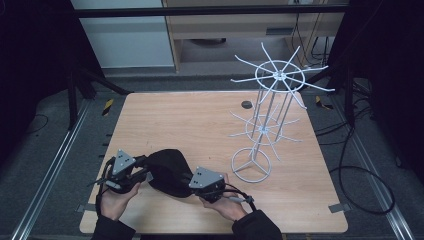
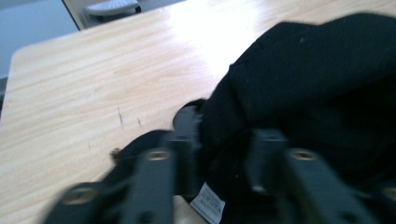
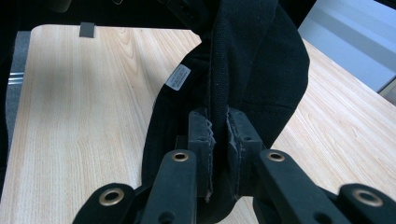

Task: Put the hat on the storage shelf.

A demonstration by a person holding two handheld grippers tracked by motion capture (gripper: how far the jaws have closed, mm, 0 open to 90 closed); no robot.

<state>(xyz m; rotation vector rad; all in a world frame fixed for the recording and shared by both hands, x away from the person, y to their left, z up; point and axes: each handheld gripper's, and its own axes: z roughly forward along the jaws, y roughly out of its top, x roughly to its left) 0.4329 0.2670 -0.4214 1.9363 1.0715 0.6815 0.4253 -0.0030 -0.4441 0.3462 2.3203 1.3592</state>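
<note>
A black fabric hat [image 1: 167, 170] lies near the front of the wooden table [image 1: 200, 120], between my two grippers. My left gripper [image 1: 145, 172] meets its left edge. In the left gripper view the jaws [image 2: 224, 154] stand on either side of a fold of the hat [image 2: 317, 84], next to a white label [image 2: 208, 203]; the picture is blurred. My right gripper [image 1: 187, 182] is shut on the hat's right rim. The right gripper view shows that gripper [image 3: 219, 126] pinching the rim, with the hat [image 3: 252, 60] rising from it and its label [image 3: 178, 77] showing inside.
A tall white wire rack [image 1: 265, 125] with two tiers of radiating prongs and a ring base stands at the right of the table. A small dark disc [image 1: 246, 104] lies near the far edge. Cables trail on the floor at right.
</note>
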